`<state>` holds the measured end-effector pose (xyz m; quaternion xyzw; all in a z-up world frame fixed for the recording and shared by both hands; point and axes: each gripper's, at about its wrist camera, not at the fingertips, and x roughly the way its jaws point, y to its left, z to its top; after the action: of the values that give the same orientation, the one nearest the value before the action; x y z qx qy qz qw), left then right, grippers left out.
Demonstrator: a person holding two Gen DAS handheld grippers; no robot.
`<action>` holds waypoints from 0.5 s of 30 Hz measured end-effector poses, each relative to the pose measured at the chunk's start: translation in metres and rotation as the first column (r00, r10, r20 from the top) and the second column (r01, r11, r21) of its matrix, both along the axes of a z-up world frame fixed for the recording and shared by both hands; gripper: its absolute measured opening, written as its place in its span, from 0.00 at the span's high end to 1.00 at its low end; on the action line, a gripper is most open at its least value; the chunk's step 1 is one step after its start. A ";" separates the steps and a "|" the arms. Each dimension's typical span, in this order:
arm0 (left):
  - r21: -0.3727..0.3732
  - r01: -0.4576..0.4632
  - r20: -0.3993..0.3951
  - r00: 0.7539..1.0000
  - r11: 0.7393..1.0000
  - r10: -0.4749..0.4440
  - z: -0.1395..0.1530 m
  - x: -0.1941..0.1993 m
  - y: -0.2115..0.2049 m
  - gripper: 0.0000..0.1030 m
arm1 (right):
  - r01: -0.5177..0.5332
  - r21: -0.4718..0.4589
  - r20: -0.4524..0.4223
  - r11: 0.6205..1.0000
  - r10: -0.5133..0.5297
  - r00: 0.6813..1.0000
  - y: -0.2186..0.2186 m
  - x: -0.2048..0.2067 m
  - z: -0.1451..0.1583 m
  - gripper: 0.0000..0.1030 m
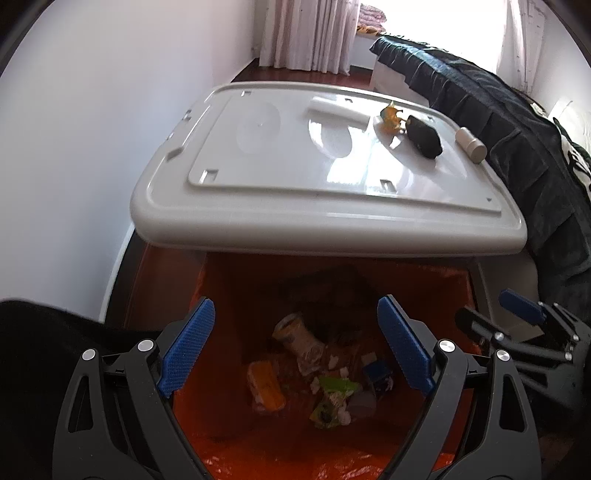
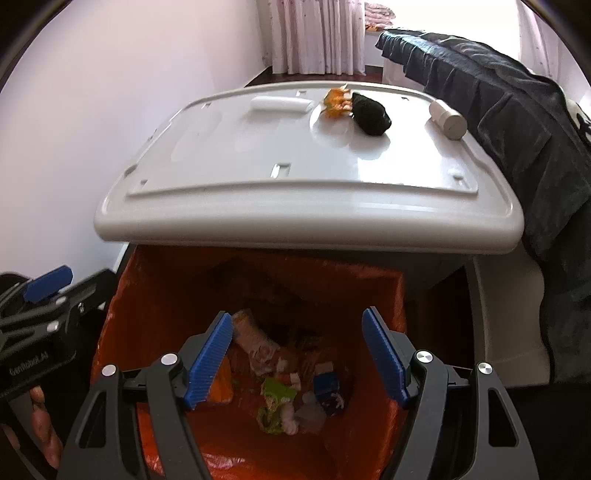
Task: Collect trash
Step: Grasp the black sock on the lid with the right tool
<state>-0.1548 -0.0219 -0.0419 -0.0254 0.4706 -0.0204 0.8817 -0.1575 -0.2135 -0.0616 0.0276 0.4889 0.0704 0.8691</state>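
A bin with an orange liner [image 1: 229,288] [image 2: 155,288] sits below both grippers, with several wrappers [image 1: 332,398] [image 2: 277,402] at its bottom. My left gripper [image 1: 295,343] is open and empty above the bin. My right gripper [image 2: 297,354] is open and empty above the bin, beside the left one. On the white box lid [image 1: 295,177] [image 2: 258,166] behind the bin lie an orange wrapper [image 1: 389,116] [image 2: 336,101], a black crumpled lump [image 1: 423,136] [image 2: 371,112] and a small white bottle [image 1: 471,144] [image 2: 447,119] on its side.
A bed with dark bedding [image 1: 517,122] [image 2: 517,110] runs along the right. A white wall [image 1: 74,147] is on the left, with curtains [image 1: 306,33] at the back. The right gripper shows at the right edge of the left wrist view [image 1: 524,321].
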 end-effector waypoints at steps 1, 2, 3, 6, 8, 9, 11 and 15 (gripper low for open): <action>-0.007 0.005 0.006 1.000 1.000 -0.005 0.002 0.003 -0.001 0.15 | 0.004 -0.002 0.007 1.000 -0.004 1.000 -0.003 0.005 0.003 0.31; -0.015 0.013 0.016 1.000 1.000 -0.013 0.005 0.010 -0.003 0.15 | 0.022 -0.015 0.037 1.000 -0.021 0.999 -0.012 0.022 0.013 0.31; -0.016 0.017 0.027 0.999 1.000 -0.017 0.009 0.016 -0.004 0.15 | 0.022 -0.015 0.037 1.000 -0.021 0.999 -0.012 0.022 0.013 0.31; -0.020 0.029 0.063 0.998 0.999 -0.027 0.019 0.037 -0.010 0.15 | 0.050 -0.020 0.072 0.999 -0.049 0.996 -0.024 0.053 0.027 0.30; -0.022 0.036 0.079 0.996 0.999 -0.034 0.023 0.051 -0.015 0.15 | 0.059 -0.030 0.104 0.998 -0.055 0.993 -0.031 0.084 0.036 0.28; -0.023 0.041 0.083 0.996 0.999 -0.039 0.024 0.059 -0.018 0.15 | 0.059 -0.041 0.120 0.997 -0.053 0.991 -0.034 0.099 0.038 0.28; -0.025 0.048 0.091 0.995 0.999 -0.045 0.025 0.069 -0.022 0.15 | 0.046 -0.074 0.142 0.996 -0.035 0.989 -0.037 0.136 0.039 0.28; -0.007 0.068 0.102 0.993 0.998 -0.067 0.022 0.086 -0.030 0.15 | 0.033 -0.146 0.149 0.989 -0.011 0.989 -0.039 0.209 0.024 0.28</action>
<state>-0.0690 -0.0523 -0.0195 -0.0128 0.4254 -0.0536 0.9033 0.0518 -0.2524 -0.0377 -0.0367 0.4267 0.0264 0.9033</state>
